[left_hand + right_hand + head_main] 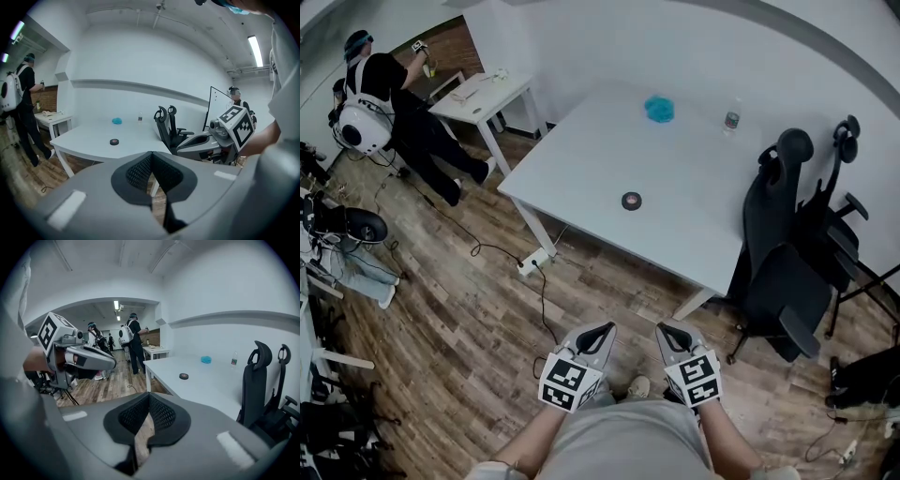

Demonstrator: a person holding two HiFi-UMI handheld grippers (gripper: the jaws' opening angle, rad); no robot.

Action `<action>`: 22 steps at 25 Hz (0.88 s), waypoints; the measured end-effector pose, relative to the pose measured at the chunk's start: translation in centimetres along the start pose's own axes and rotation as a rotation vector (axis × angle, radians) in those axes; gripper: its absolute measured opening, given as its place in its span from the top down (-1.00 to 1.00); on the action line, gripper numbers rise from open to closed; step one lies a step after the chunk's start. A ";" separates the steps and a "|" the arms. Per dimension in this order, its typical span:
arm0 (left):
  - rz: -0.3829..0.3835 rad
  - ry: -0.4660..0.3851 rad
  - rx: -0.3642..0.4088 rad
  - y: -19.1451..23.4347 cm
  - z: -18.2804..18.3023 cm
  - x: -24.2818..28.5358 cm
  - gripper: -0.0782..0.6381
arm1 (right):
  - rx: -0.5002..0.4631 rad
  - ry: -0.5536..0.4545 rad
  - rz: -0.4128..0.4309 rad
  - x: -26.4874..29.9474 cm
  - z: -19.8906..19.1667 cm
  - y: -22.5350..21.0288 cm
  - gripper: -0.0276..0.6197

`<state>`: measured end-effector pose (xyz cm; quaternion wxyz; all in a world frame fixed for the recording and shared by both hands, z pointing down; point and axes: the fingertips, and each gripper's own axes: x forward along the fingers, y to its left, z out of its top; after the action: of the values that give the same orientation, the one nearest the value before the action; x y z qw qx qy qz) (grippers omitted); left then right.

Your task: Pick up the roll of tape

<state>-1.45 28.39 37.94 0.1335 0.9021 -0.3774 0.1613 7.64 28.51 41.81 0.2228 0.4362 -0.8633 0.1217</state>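
Observation:
A small black roll of tape (631, 201) lies flat on the white table (609, 150), near its front-left part; it also shows as the tape (114, 141) and the tape (184, 376) in the two gripper views. Both grippers are held low over the wooden floor, well short of the table. My left gripper (606, 329) has its tips together with nothing in it, seen too as the left gripper (151, 153). My right gripper (664, 328) is shut and empty as well, likewise the right gripper (149, 395).
A blue object (659, 110) and a small bottle (731, 119) stand at the table's far side. Black office chairs (787, 253) crowd its right side. A power strip (532, 263) with cables lies on the floor. A person (389, 98) works at a small white table (483, 98) far left.

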 end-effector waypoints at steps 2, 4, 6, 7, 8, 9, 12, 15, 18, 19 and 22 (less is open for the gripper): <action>0.013 0.002 0.001 -0.3 0.1 0.2 0.73 | -0.002 0.004 0.009 -0.3 -0.4 -0.4 0.89; 0.026 0.001 0.001 -0.7 0.1 0.3 0.73 | -0.006 0.003 0.017 -0.7 -0.7 -0.7 0.89; 0.040 -0.004 0.001 -1.1 0.2 0.4 0.73 | -0.010 -0.004 0.026 -1.1 -0.9 -0.9 0.89; 0.047 -0.007 -0.001 -1.3 0.2 0.4 0.73 | -0.013 -0.009 0.031 -1.3 -0.9 -1.1 0.89; 0.053 -0.009 -0.004 -1.6 0.2 0.5 0.73 | -0.016 -0.011 0.035 -1.5 -1.0 -1.2 0.89; 0.056 -0.010 -0.007 -1.9 0.2 0.7 0.73 | -0.019 -0.012 0.039 -1.6 -1.1 -1.3 0.89; 0.055 -0.007 -0.010 -2.9 -0.1 0.9 0.73 | -0.023 -0.009 0.050 -2.1 -1.4 -1.5 0.89; 0.052 -0.006 -0.008 -3.5 -0.2 1.2 0.73 | -0.023 -0.010 0.057 -2.2 -1.7 -1.7 0.89; 0.058 -0.011 -0.001 -3.5 0.2 1.7 0.73 | -0.013 -0.018 0.056 -1.9 -1.7 -2.3 0.89; 0.061 -0.011 0.001 -3.4 0.3 1.9 0.73 | -0.010 -0.019 0.056 -1.8 -1.7 -2.5 0.89; 0.066 -0.010 0.004 -3.0 0.6 2.5 0.73 | -0.020 -0.016 0.061 -1.2 -1.6 -2.8 0.90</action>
<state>2.50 28.62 37.98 0.1244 0.8902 -0.4073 0.1620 11.01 28.34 42.69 0.2164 0.4085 -0.8791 0.1161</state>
